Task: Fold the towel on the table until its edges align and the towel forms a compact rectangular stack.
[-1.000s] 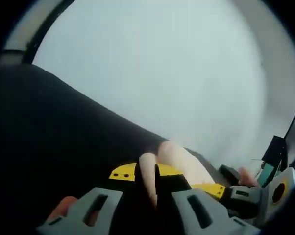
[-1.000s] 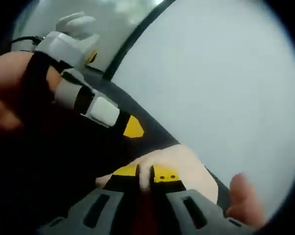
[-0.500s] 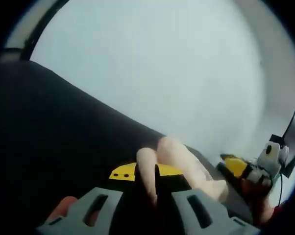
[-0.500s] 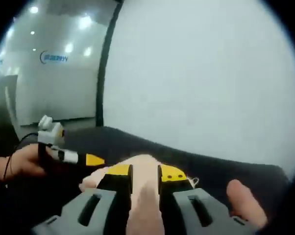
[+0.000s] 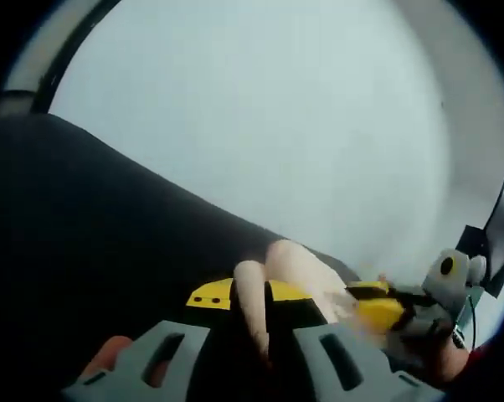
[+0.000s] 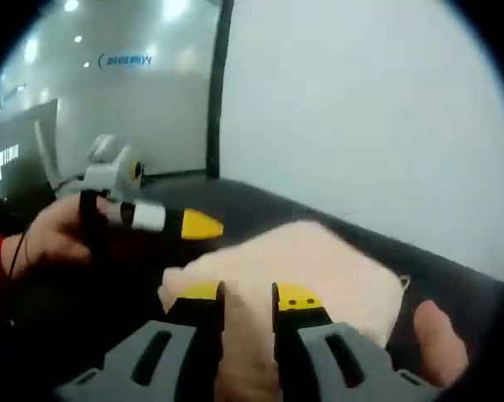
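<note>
Left gripper view: left claw has yellow-tipped jaws closed on a fold of the towel, which bulges up between and just beyond the tips. The towel is pale peach. It lies on a black table that runs under and to the left of the claw. Beyond the table is a white wall. To the right of the jaws, near the towel, is the right claw, blurred.

Right gripper view: right claw is shut on the towel; cloth fills the gap between the jaws and spreads ahead and to the right. A fingertip shows lower right. Left of the jaws, close to the towel edge, a hand holds the left claw. Nothing stands btwn claws and towel. Containers: none seen.
</note>
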Motion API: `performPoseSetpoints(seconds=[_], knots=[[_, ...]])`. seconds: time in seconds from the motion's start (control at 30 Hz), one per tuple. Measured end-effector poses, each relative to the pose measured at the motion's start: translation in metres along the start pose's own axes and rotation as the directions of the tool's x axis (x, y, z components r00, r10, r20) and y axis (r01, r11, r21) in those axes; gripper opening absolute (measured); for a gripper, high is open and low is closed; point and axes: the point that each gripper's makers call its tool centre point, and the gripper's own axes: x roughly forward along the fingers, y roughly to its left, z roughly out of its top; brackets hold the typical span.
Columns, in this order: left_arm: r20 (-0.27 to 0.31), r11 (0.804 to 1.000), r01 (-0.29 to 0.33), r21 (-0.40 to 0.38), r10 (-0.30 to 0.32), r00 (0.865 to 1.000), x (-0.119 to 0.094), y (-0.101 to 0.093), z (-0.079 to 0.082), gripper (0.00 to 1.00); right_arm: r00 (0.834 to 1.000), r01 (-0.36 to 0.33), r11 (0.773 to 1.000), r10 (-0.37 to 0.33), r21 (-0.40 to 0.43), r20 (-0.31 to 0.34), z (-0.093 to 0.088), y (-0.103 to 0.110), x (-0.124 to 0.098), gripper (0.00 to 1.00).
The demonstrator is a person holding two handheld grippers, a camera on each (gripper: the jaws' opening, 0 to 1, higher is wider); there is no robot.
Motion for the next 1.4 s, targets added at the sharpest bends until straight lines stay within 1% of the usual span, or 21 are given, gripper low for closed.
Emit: performPoseSetpoints(seconds=[0.03,0.07,0.1,0.13,0.2,0.33,0.4,0.5,0.57,0.67,0.7,0.77,0.83,0.9,1.0,1.1,1.13,1.2,1.27,1.33,1.4], knots=[[0.001,1.000,0.001,-0.004,-0.001,1.000,0.000,0.000,0.001,0.17,0.999,0.031,0.997,-0.029,-0.071,0.030,0.007,-0.013,0.007,0.23],[0.000,1.000,0.000,-0.006,0.000,1.000,0.000,0.001,0.001,0.17,1.000,0.027,0.994,-0.027,-0.109,0.002,0.000,-0.020,0.016,0.23],[-0.004,1.000,-0.002,-0.007,0.002,1.000,0.001,0.001,0.000,0.17,0.999,-0.003,0.997,-0.001,-0.076,-0.047,-0.013,-0.023,0.026,0.22],[-0.007,1.000,-0.004,-0.008,0.004,1.000,0.001,0.002,-0.001,0.17,0.995,-0.037,0.999,0.040,0.029,-0.089,-0.025,-0.020,0.034,0.23],[-0.012,1.000,0.000,-0.015,0.000,1.000,0.001,0.001,-0.003,0.17,0.982,-0.127,0.980,0.146,0.155,-0.119,-0.041,-0.005,0.046,0.23],[-0.016,1.000,0.002,-0.013,-0.003,1.000,0.001,-0.001,-0.005,0.17,0.976,-0.120,0.993,0.121,0.014,-0.180,-0.076,-0.004,0.064,0.24],[-0.008,1.000,-0.003,-0.016,0.003,1.000,0.001,0.001,-0.003,0.17,0.977,-0.141,0.988,0.149,0.061,-0.154,-0.078,0.001,0.069,0.23],[-0.006,1.000,-0.018,0.007,0.018,1.000,0.000,0.005,0.001,0.17,0.968,-0.159,0.983,0.174,0.092,-0.182,-0.082,0.008,0.067,0.19],[-0.007,0.995,-0.051,0.089,0.052,0.999,0.000,0.009,0.004,0.17,0.968,-0.167,0.985,0.173,0.046,-0.182,-0.083,0.011,0.066,0.18],[0.015,0.990,-0.008,0.142,0.006,1.000,0.001,-0.007,0.009,0.17,0.965,-0.186,0.982,0.186,0.015,-0.186,-0.074,0.007,0.060,0.20],[0.020,0.986,0.017,0.165,-0.021,1.000,0.002,-0.014,0.011,0.17,0.969,-0.182,0.983,0.186,0.040,-0.160,-0.058,-0.002,0.050,0.20],[0.026,0.973,0.092,0.214,-0.099,0.995,0.005,-0.032,0.016,0.18,0.985,-0.163,0.980,0.168,0.118,-0.039,-0.022,-0.025,0.032,0.19],[-0.003,0.944,0.176,0.277,-0.183,0.983,0.007,-0.053,0.011,0.18,0.993,-0.114,0.983,0.111,0.146,0.028,-0.001,-0.057,0.014,0.20],[-0.035,0.919,0.192,0.343,-0.192,0.981,0.012,-0.058,0.008,0.21,0.997,-0.078,0.991,0.080,0.108,-0.018,-0.009,-0.078,0.000,0.20],[-0.111,0.880,0.212,0.425,-0.182,0.977,0.020,-0.062,-0.011,0.25,0.993,-0.103,0.987,0.110,0.126,-0.052,-0.031,-0.071,-0.008,0.20],[-0.189,0.871,0.256,0.419,-0.192,0.963,0.026,-0.066,-0.034,0.29,0.989,-0.112,0.987,0.122,0.114,-0.086,-0.058,-0.058,-0.008,0.25],[-0.227,0.873,0.242,0.424,-0.157,0.961,0.026,-0.060,-0.042,0.30,0.984,-0.098,0.989,0.113,0.109,-0.137,-0.072,-0.058,-0.007,0.27],[-0.287,0.834,0.234,0.499,-0.096,0.953,0.024,-0.043,-0.054,0.30,0.986,-0.097,0.987,0.113,0.125,-0.124,-0.078,-0.057,-0.003,0.27],[-0.268,0.867,0.227,0.444,-0.113,0.957,0.022,-0.044,-0.049,0.30,0.986,-0.094,0.983,0.114,0.158,-0.122,-0.081,-0.056,-0.002,0.26],[-0.281,0.857,0.234,0.459,-0.110,0.953,0.019,-0.045,-0.053,0.29,0.985,-0.093,0.986,0.111,0.141,-0.131,-0.085,-0.055,-0.001,0.26],[-0.292,0.864,0.240,0.443,-0.114,0.950,0.019,-0.044,-0.056,0.28,0.985,-0.099,0.988,0.115,0.121,-0.130,-0.091,-0.054,-0.002,0.25]])
